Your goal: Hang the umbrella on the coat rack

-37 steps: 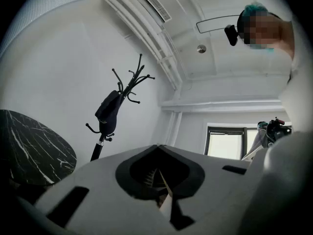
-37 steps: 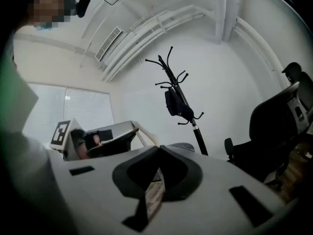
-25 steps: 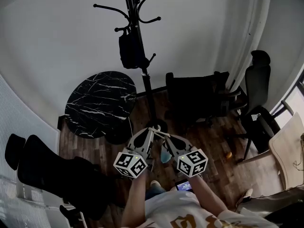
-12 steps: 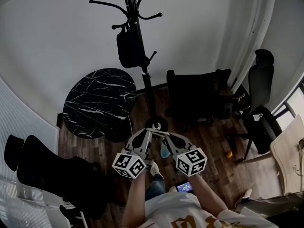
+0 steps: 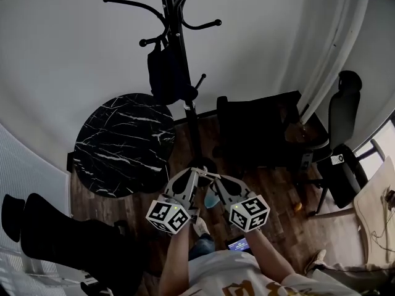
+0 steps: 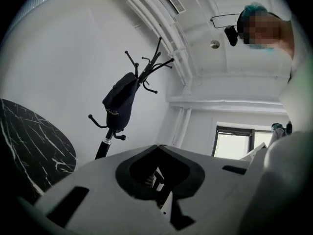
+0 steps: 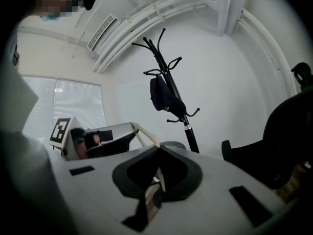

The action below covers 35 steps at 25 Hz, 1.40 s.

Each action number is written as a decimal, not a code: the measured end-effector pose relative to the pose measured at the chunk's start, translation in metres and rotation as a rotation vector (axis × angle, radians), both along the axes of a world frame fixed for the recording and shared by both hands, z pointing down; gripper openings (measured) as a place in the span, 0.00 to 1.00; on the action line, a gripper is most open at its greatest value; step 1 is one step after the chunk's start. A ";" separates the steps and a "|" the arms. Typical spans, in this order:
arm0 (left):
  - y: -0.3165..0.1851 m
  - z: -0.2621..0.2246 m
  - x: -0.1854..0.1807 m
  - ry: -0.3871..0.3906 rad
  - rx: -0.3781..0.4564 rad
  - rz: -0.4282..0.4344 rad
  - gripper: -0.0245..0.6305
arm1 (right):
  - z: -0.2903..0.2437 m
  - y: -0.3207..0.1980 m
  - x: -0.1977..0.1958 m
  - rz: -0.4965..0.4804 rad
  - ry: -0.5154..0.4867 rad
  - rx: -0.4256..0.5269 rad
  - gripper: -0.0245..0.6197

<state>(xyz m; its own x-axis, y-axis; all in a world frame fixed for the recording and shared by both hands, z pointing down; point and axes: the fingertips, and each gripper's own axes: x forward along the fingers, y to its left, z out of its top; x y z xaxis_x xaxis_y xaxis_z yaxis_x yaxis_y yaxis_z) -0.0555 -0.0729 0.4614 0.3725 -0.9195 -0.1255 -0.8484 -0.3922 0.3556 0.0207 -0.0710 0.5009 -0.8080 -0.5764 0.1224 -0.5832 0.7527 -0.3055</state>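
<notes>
The black coat rack [image 5: 190, 113] stands by the white wall, and a folded black umbrella [image 5: 163, 74] hangs from one of its hooks. It shows too in the left gripper view, umbrella [image 6: 120, 102] on rack [image 6: 152, 68], and in the right gripper view, umbrella [image 7: 166, 100] on rack [image 7: 188, 126]. My left gripper [image 5: 197, 172] and right gripper [image 5: 213, 178] are held close to my chest, tips nearly touching each other, well short of the rack. Both are shut with nothing in them, the left gripper [image 6: 157, 147] and the right gripper [image 7: 159, 149] alike.
A round black marble table [image 5: 123, 143] sits left of the rack's base. A black armchair [image 5: 259, 128] and an office chair [image 5: 342, 140] are on the right, a dark seat [image 5: 68, 245] at lower left, a wooden table edge [image 5: 378, 205] at far right.
The view has shifted a little, so the rack and marble table sit further left in the picture. Both grippers stay together in the same place, still shut.
</notes>
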 end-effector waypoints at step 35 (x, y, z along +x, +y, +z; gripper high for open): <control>-0.162 -0.002 -0.062 0.026 0.022 0.221 0.07 | 0.001 -0.151 -0.066 0.201 0.000 0.011 0.05</control>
